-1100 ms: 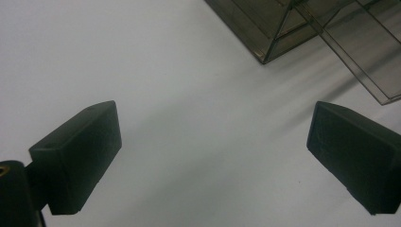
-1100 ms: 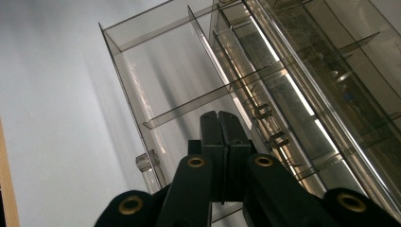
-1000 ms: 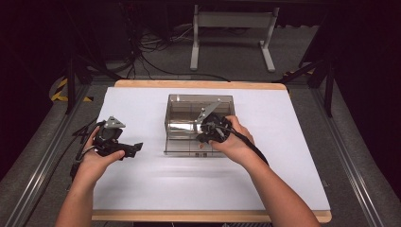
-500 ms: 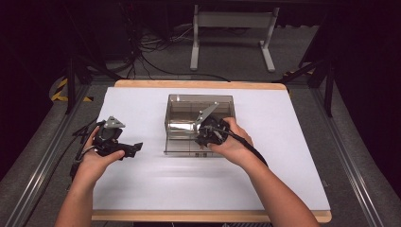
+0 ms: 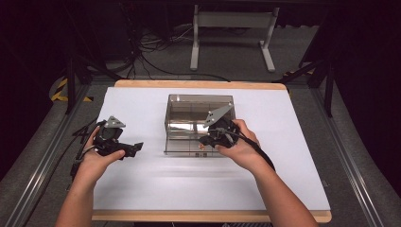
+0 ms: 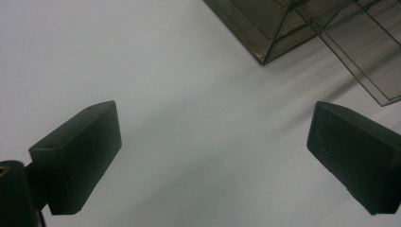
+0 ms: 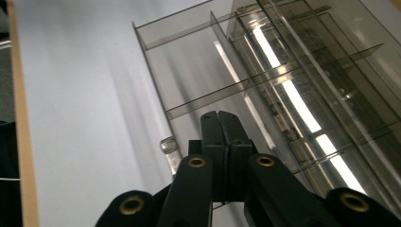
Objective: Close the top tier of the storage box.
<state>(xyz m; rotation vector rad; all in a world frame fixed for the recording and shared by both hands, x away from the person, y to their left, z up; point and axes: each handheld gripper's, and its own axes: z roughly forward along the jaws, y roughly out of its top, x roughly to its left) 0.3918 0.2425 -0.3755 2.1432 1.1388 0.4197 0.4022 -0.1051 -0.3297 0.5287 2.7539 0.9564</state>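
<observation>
In the left gripper view the box (image 6: 302, 28) is cut off by the top and right edges. In the right gripper view its far compartments blur into glare, and the right tool (image 7: 221, 124), jaws pressed together, hides the box's front edge. In the high view a small reddish mark (image 5: 200, 147) there is too small to identify.

I see both grippers are black: the left gripper (image 5: 135, 149) has blocky pads (image 6: 78, 161), the right gripper (image 7: 221, 127) brass rivets, each a grey triangular plate.
</observation>
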